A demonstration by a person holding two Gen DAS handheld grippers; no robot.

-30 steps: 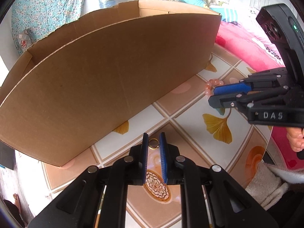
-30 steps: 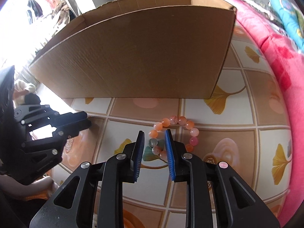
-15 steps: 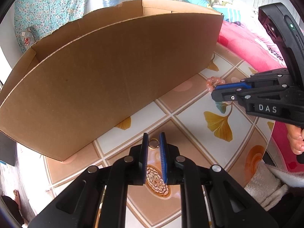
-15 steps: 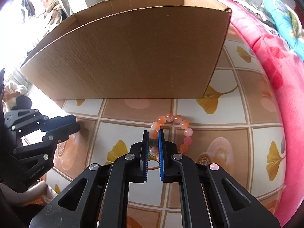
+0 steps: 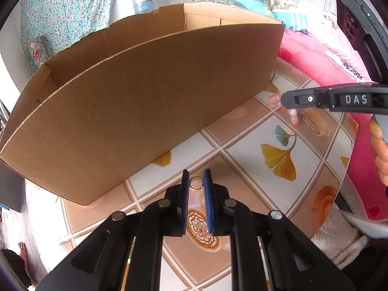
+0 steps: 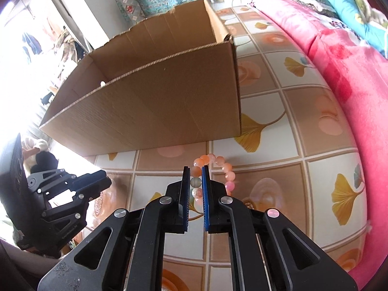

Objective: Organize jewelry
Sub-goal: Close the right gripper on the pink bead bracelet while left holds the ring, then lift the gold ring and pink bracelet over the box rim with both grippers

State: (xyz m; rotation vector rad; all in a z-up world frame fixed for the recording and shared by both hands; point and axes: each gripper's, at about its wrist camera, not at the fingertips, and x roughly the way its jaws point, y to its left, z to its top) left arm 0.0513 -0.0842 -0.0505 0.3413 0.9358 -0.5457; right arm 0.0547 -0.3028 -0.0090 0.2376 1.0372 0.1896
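My left gripper hovers low over the tiled table top, shut on a small gold ring pinched at its blue pad tips. In front of it stands a big open cardboard box. My right gripper is shut on a bracelet of orange and pink beads, a grey bead caught between the pads and the rest of the loop hanging off to the right. From the left wrist view the right gripper sits at the box's right corner with pink beads dangling under it.
The box takes up the far half of the table; a small white item shows inside it. A pink blanket borders the table on the right. A towel lies off the near right edge. The left gripper is at the left.
The right jaws closed on the bracelet and lifted it off the table, the gripper rolling and rising a little. The left gripper kept still with the ring.
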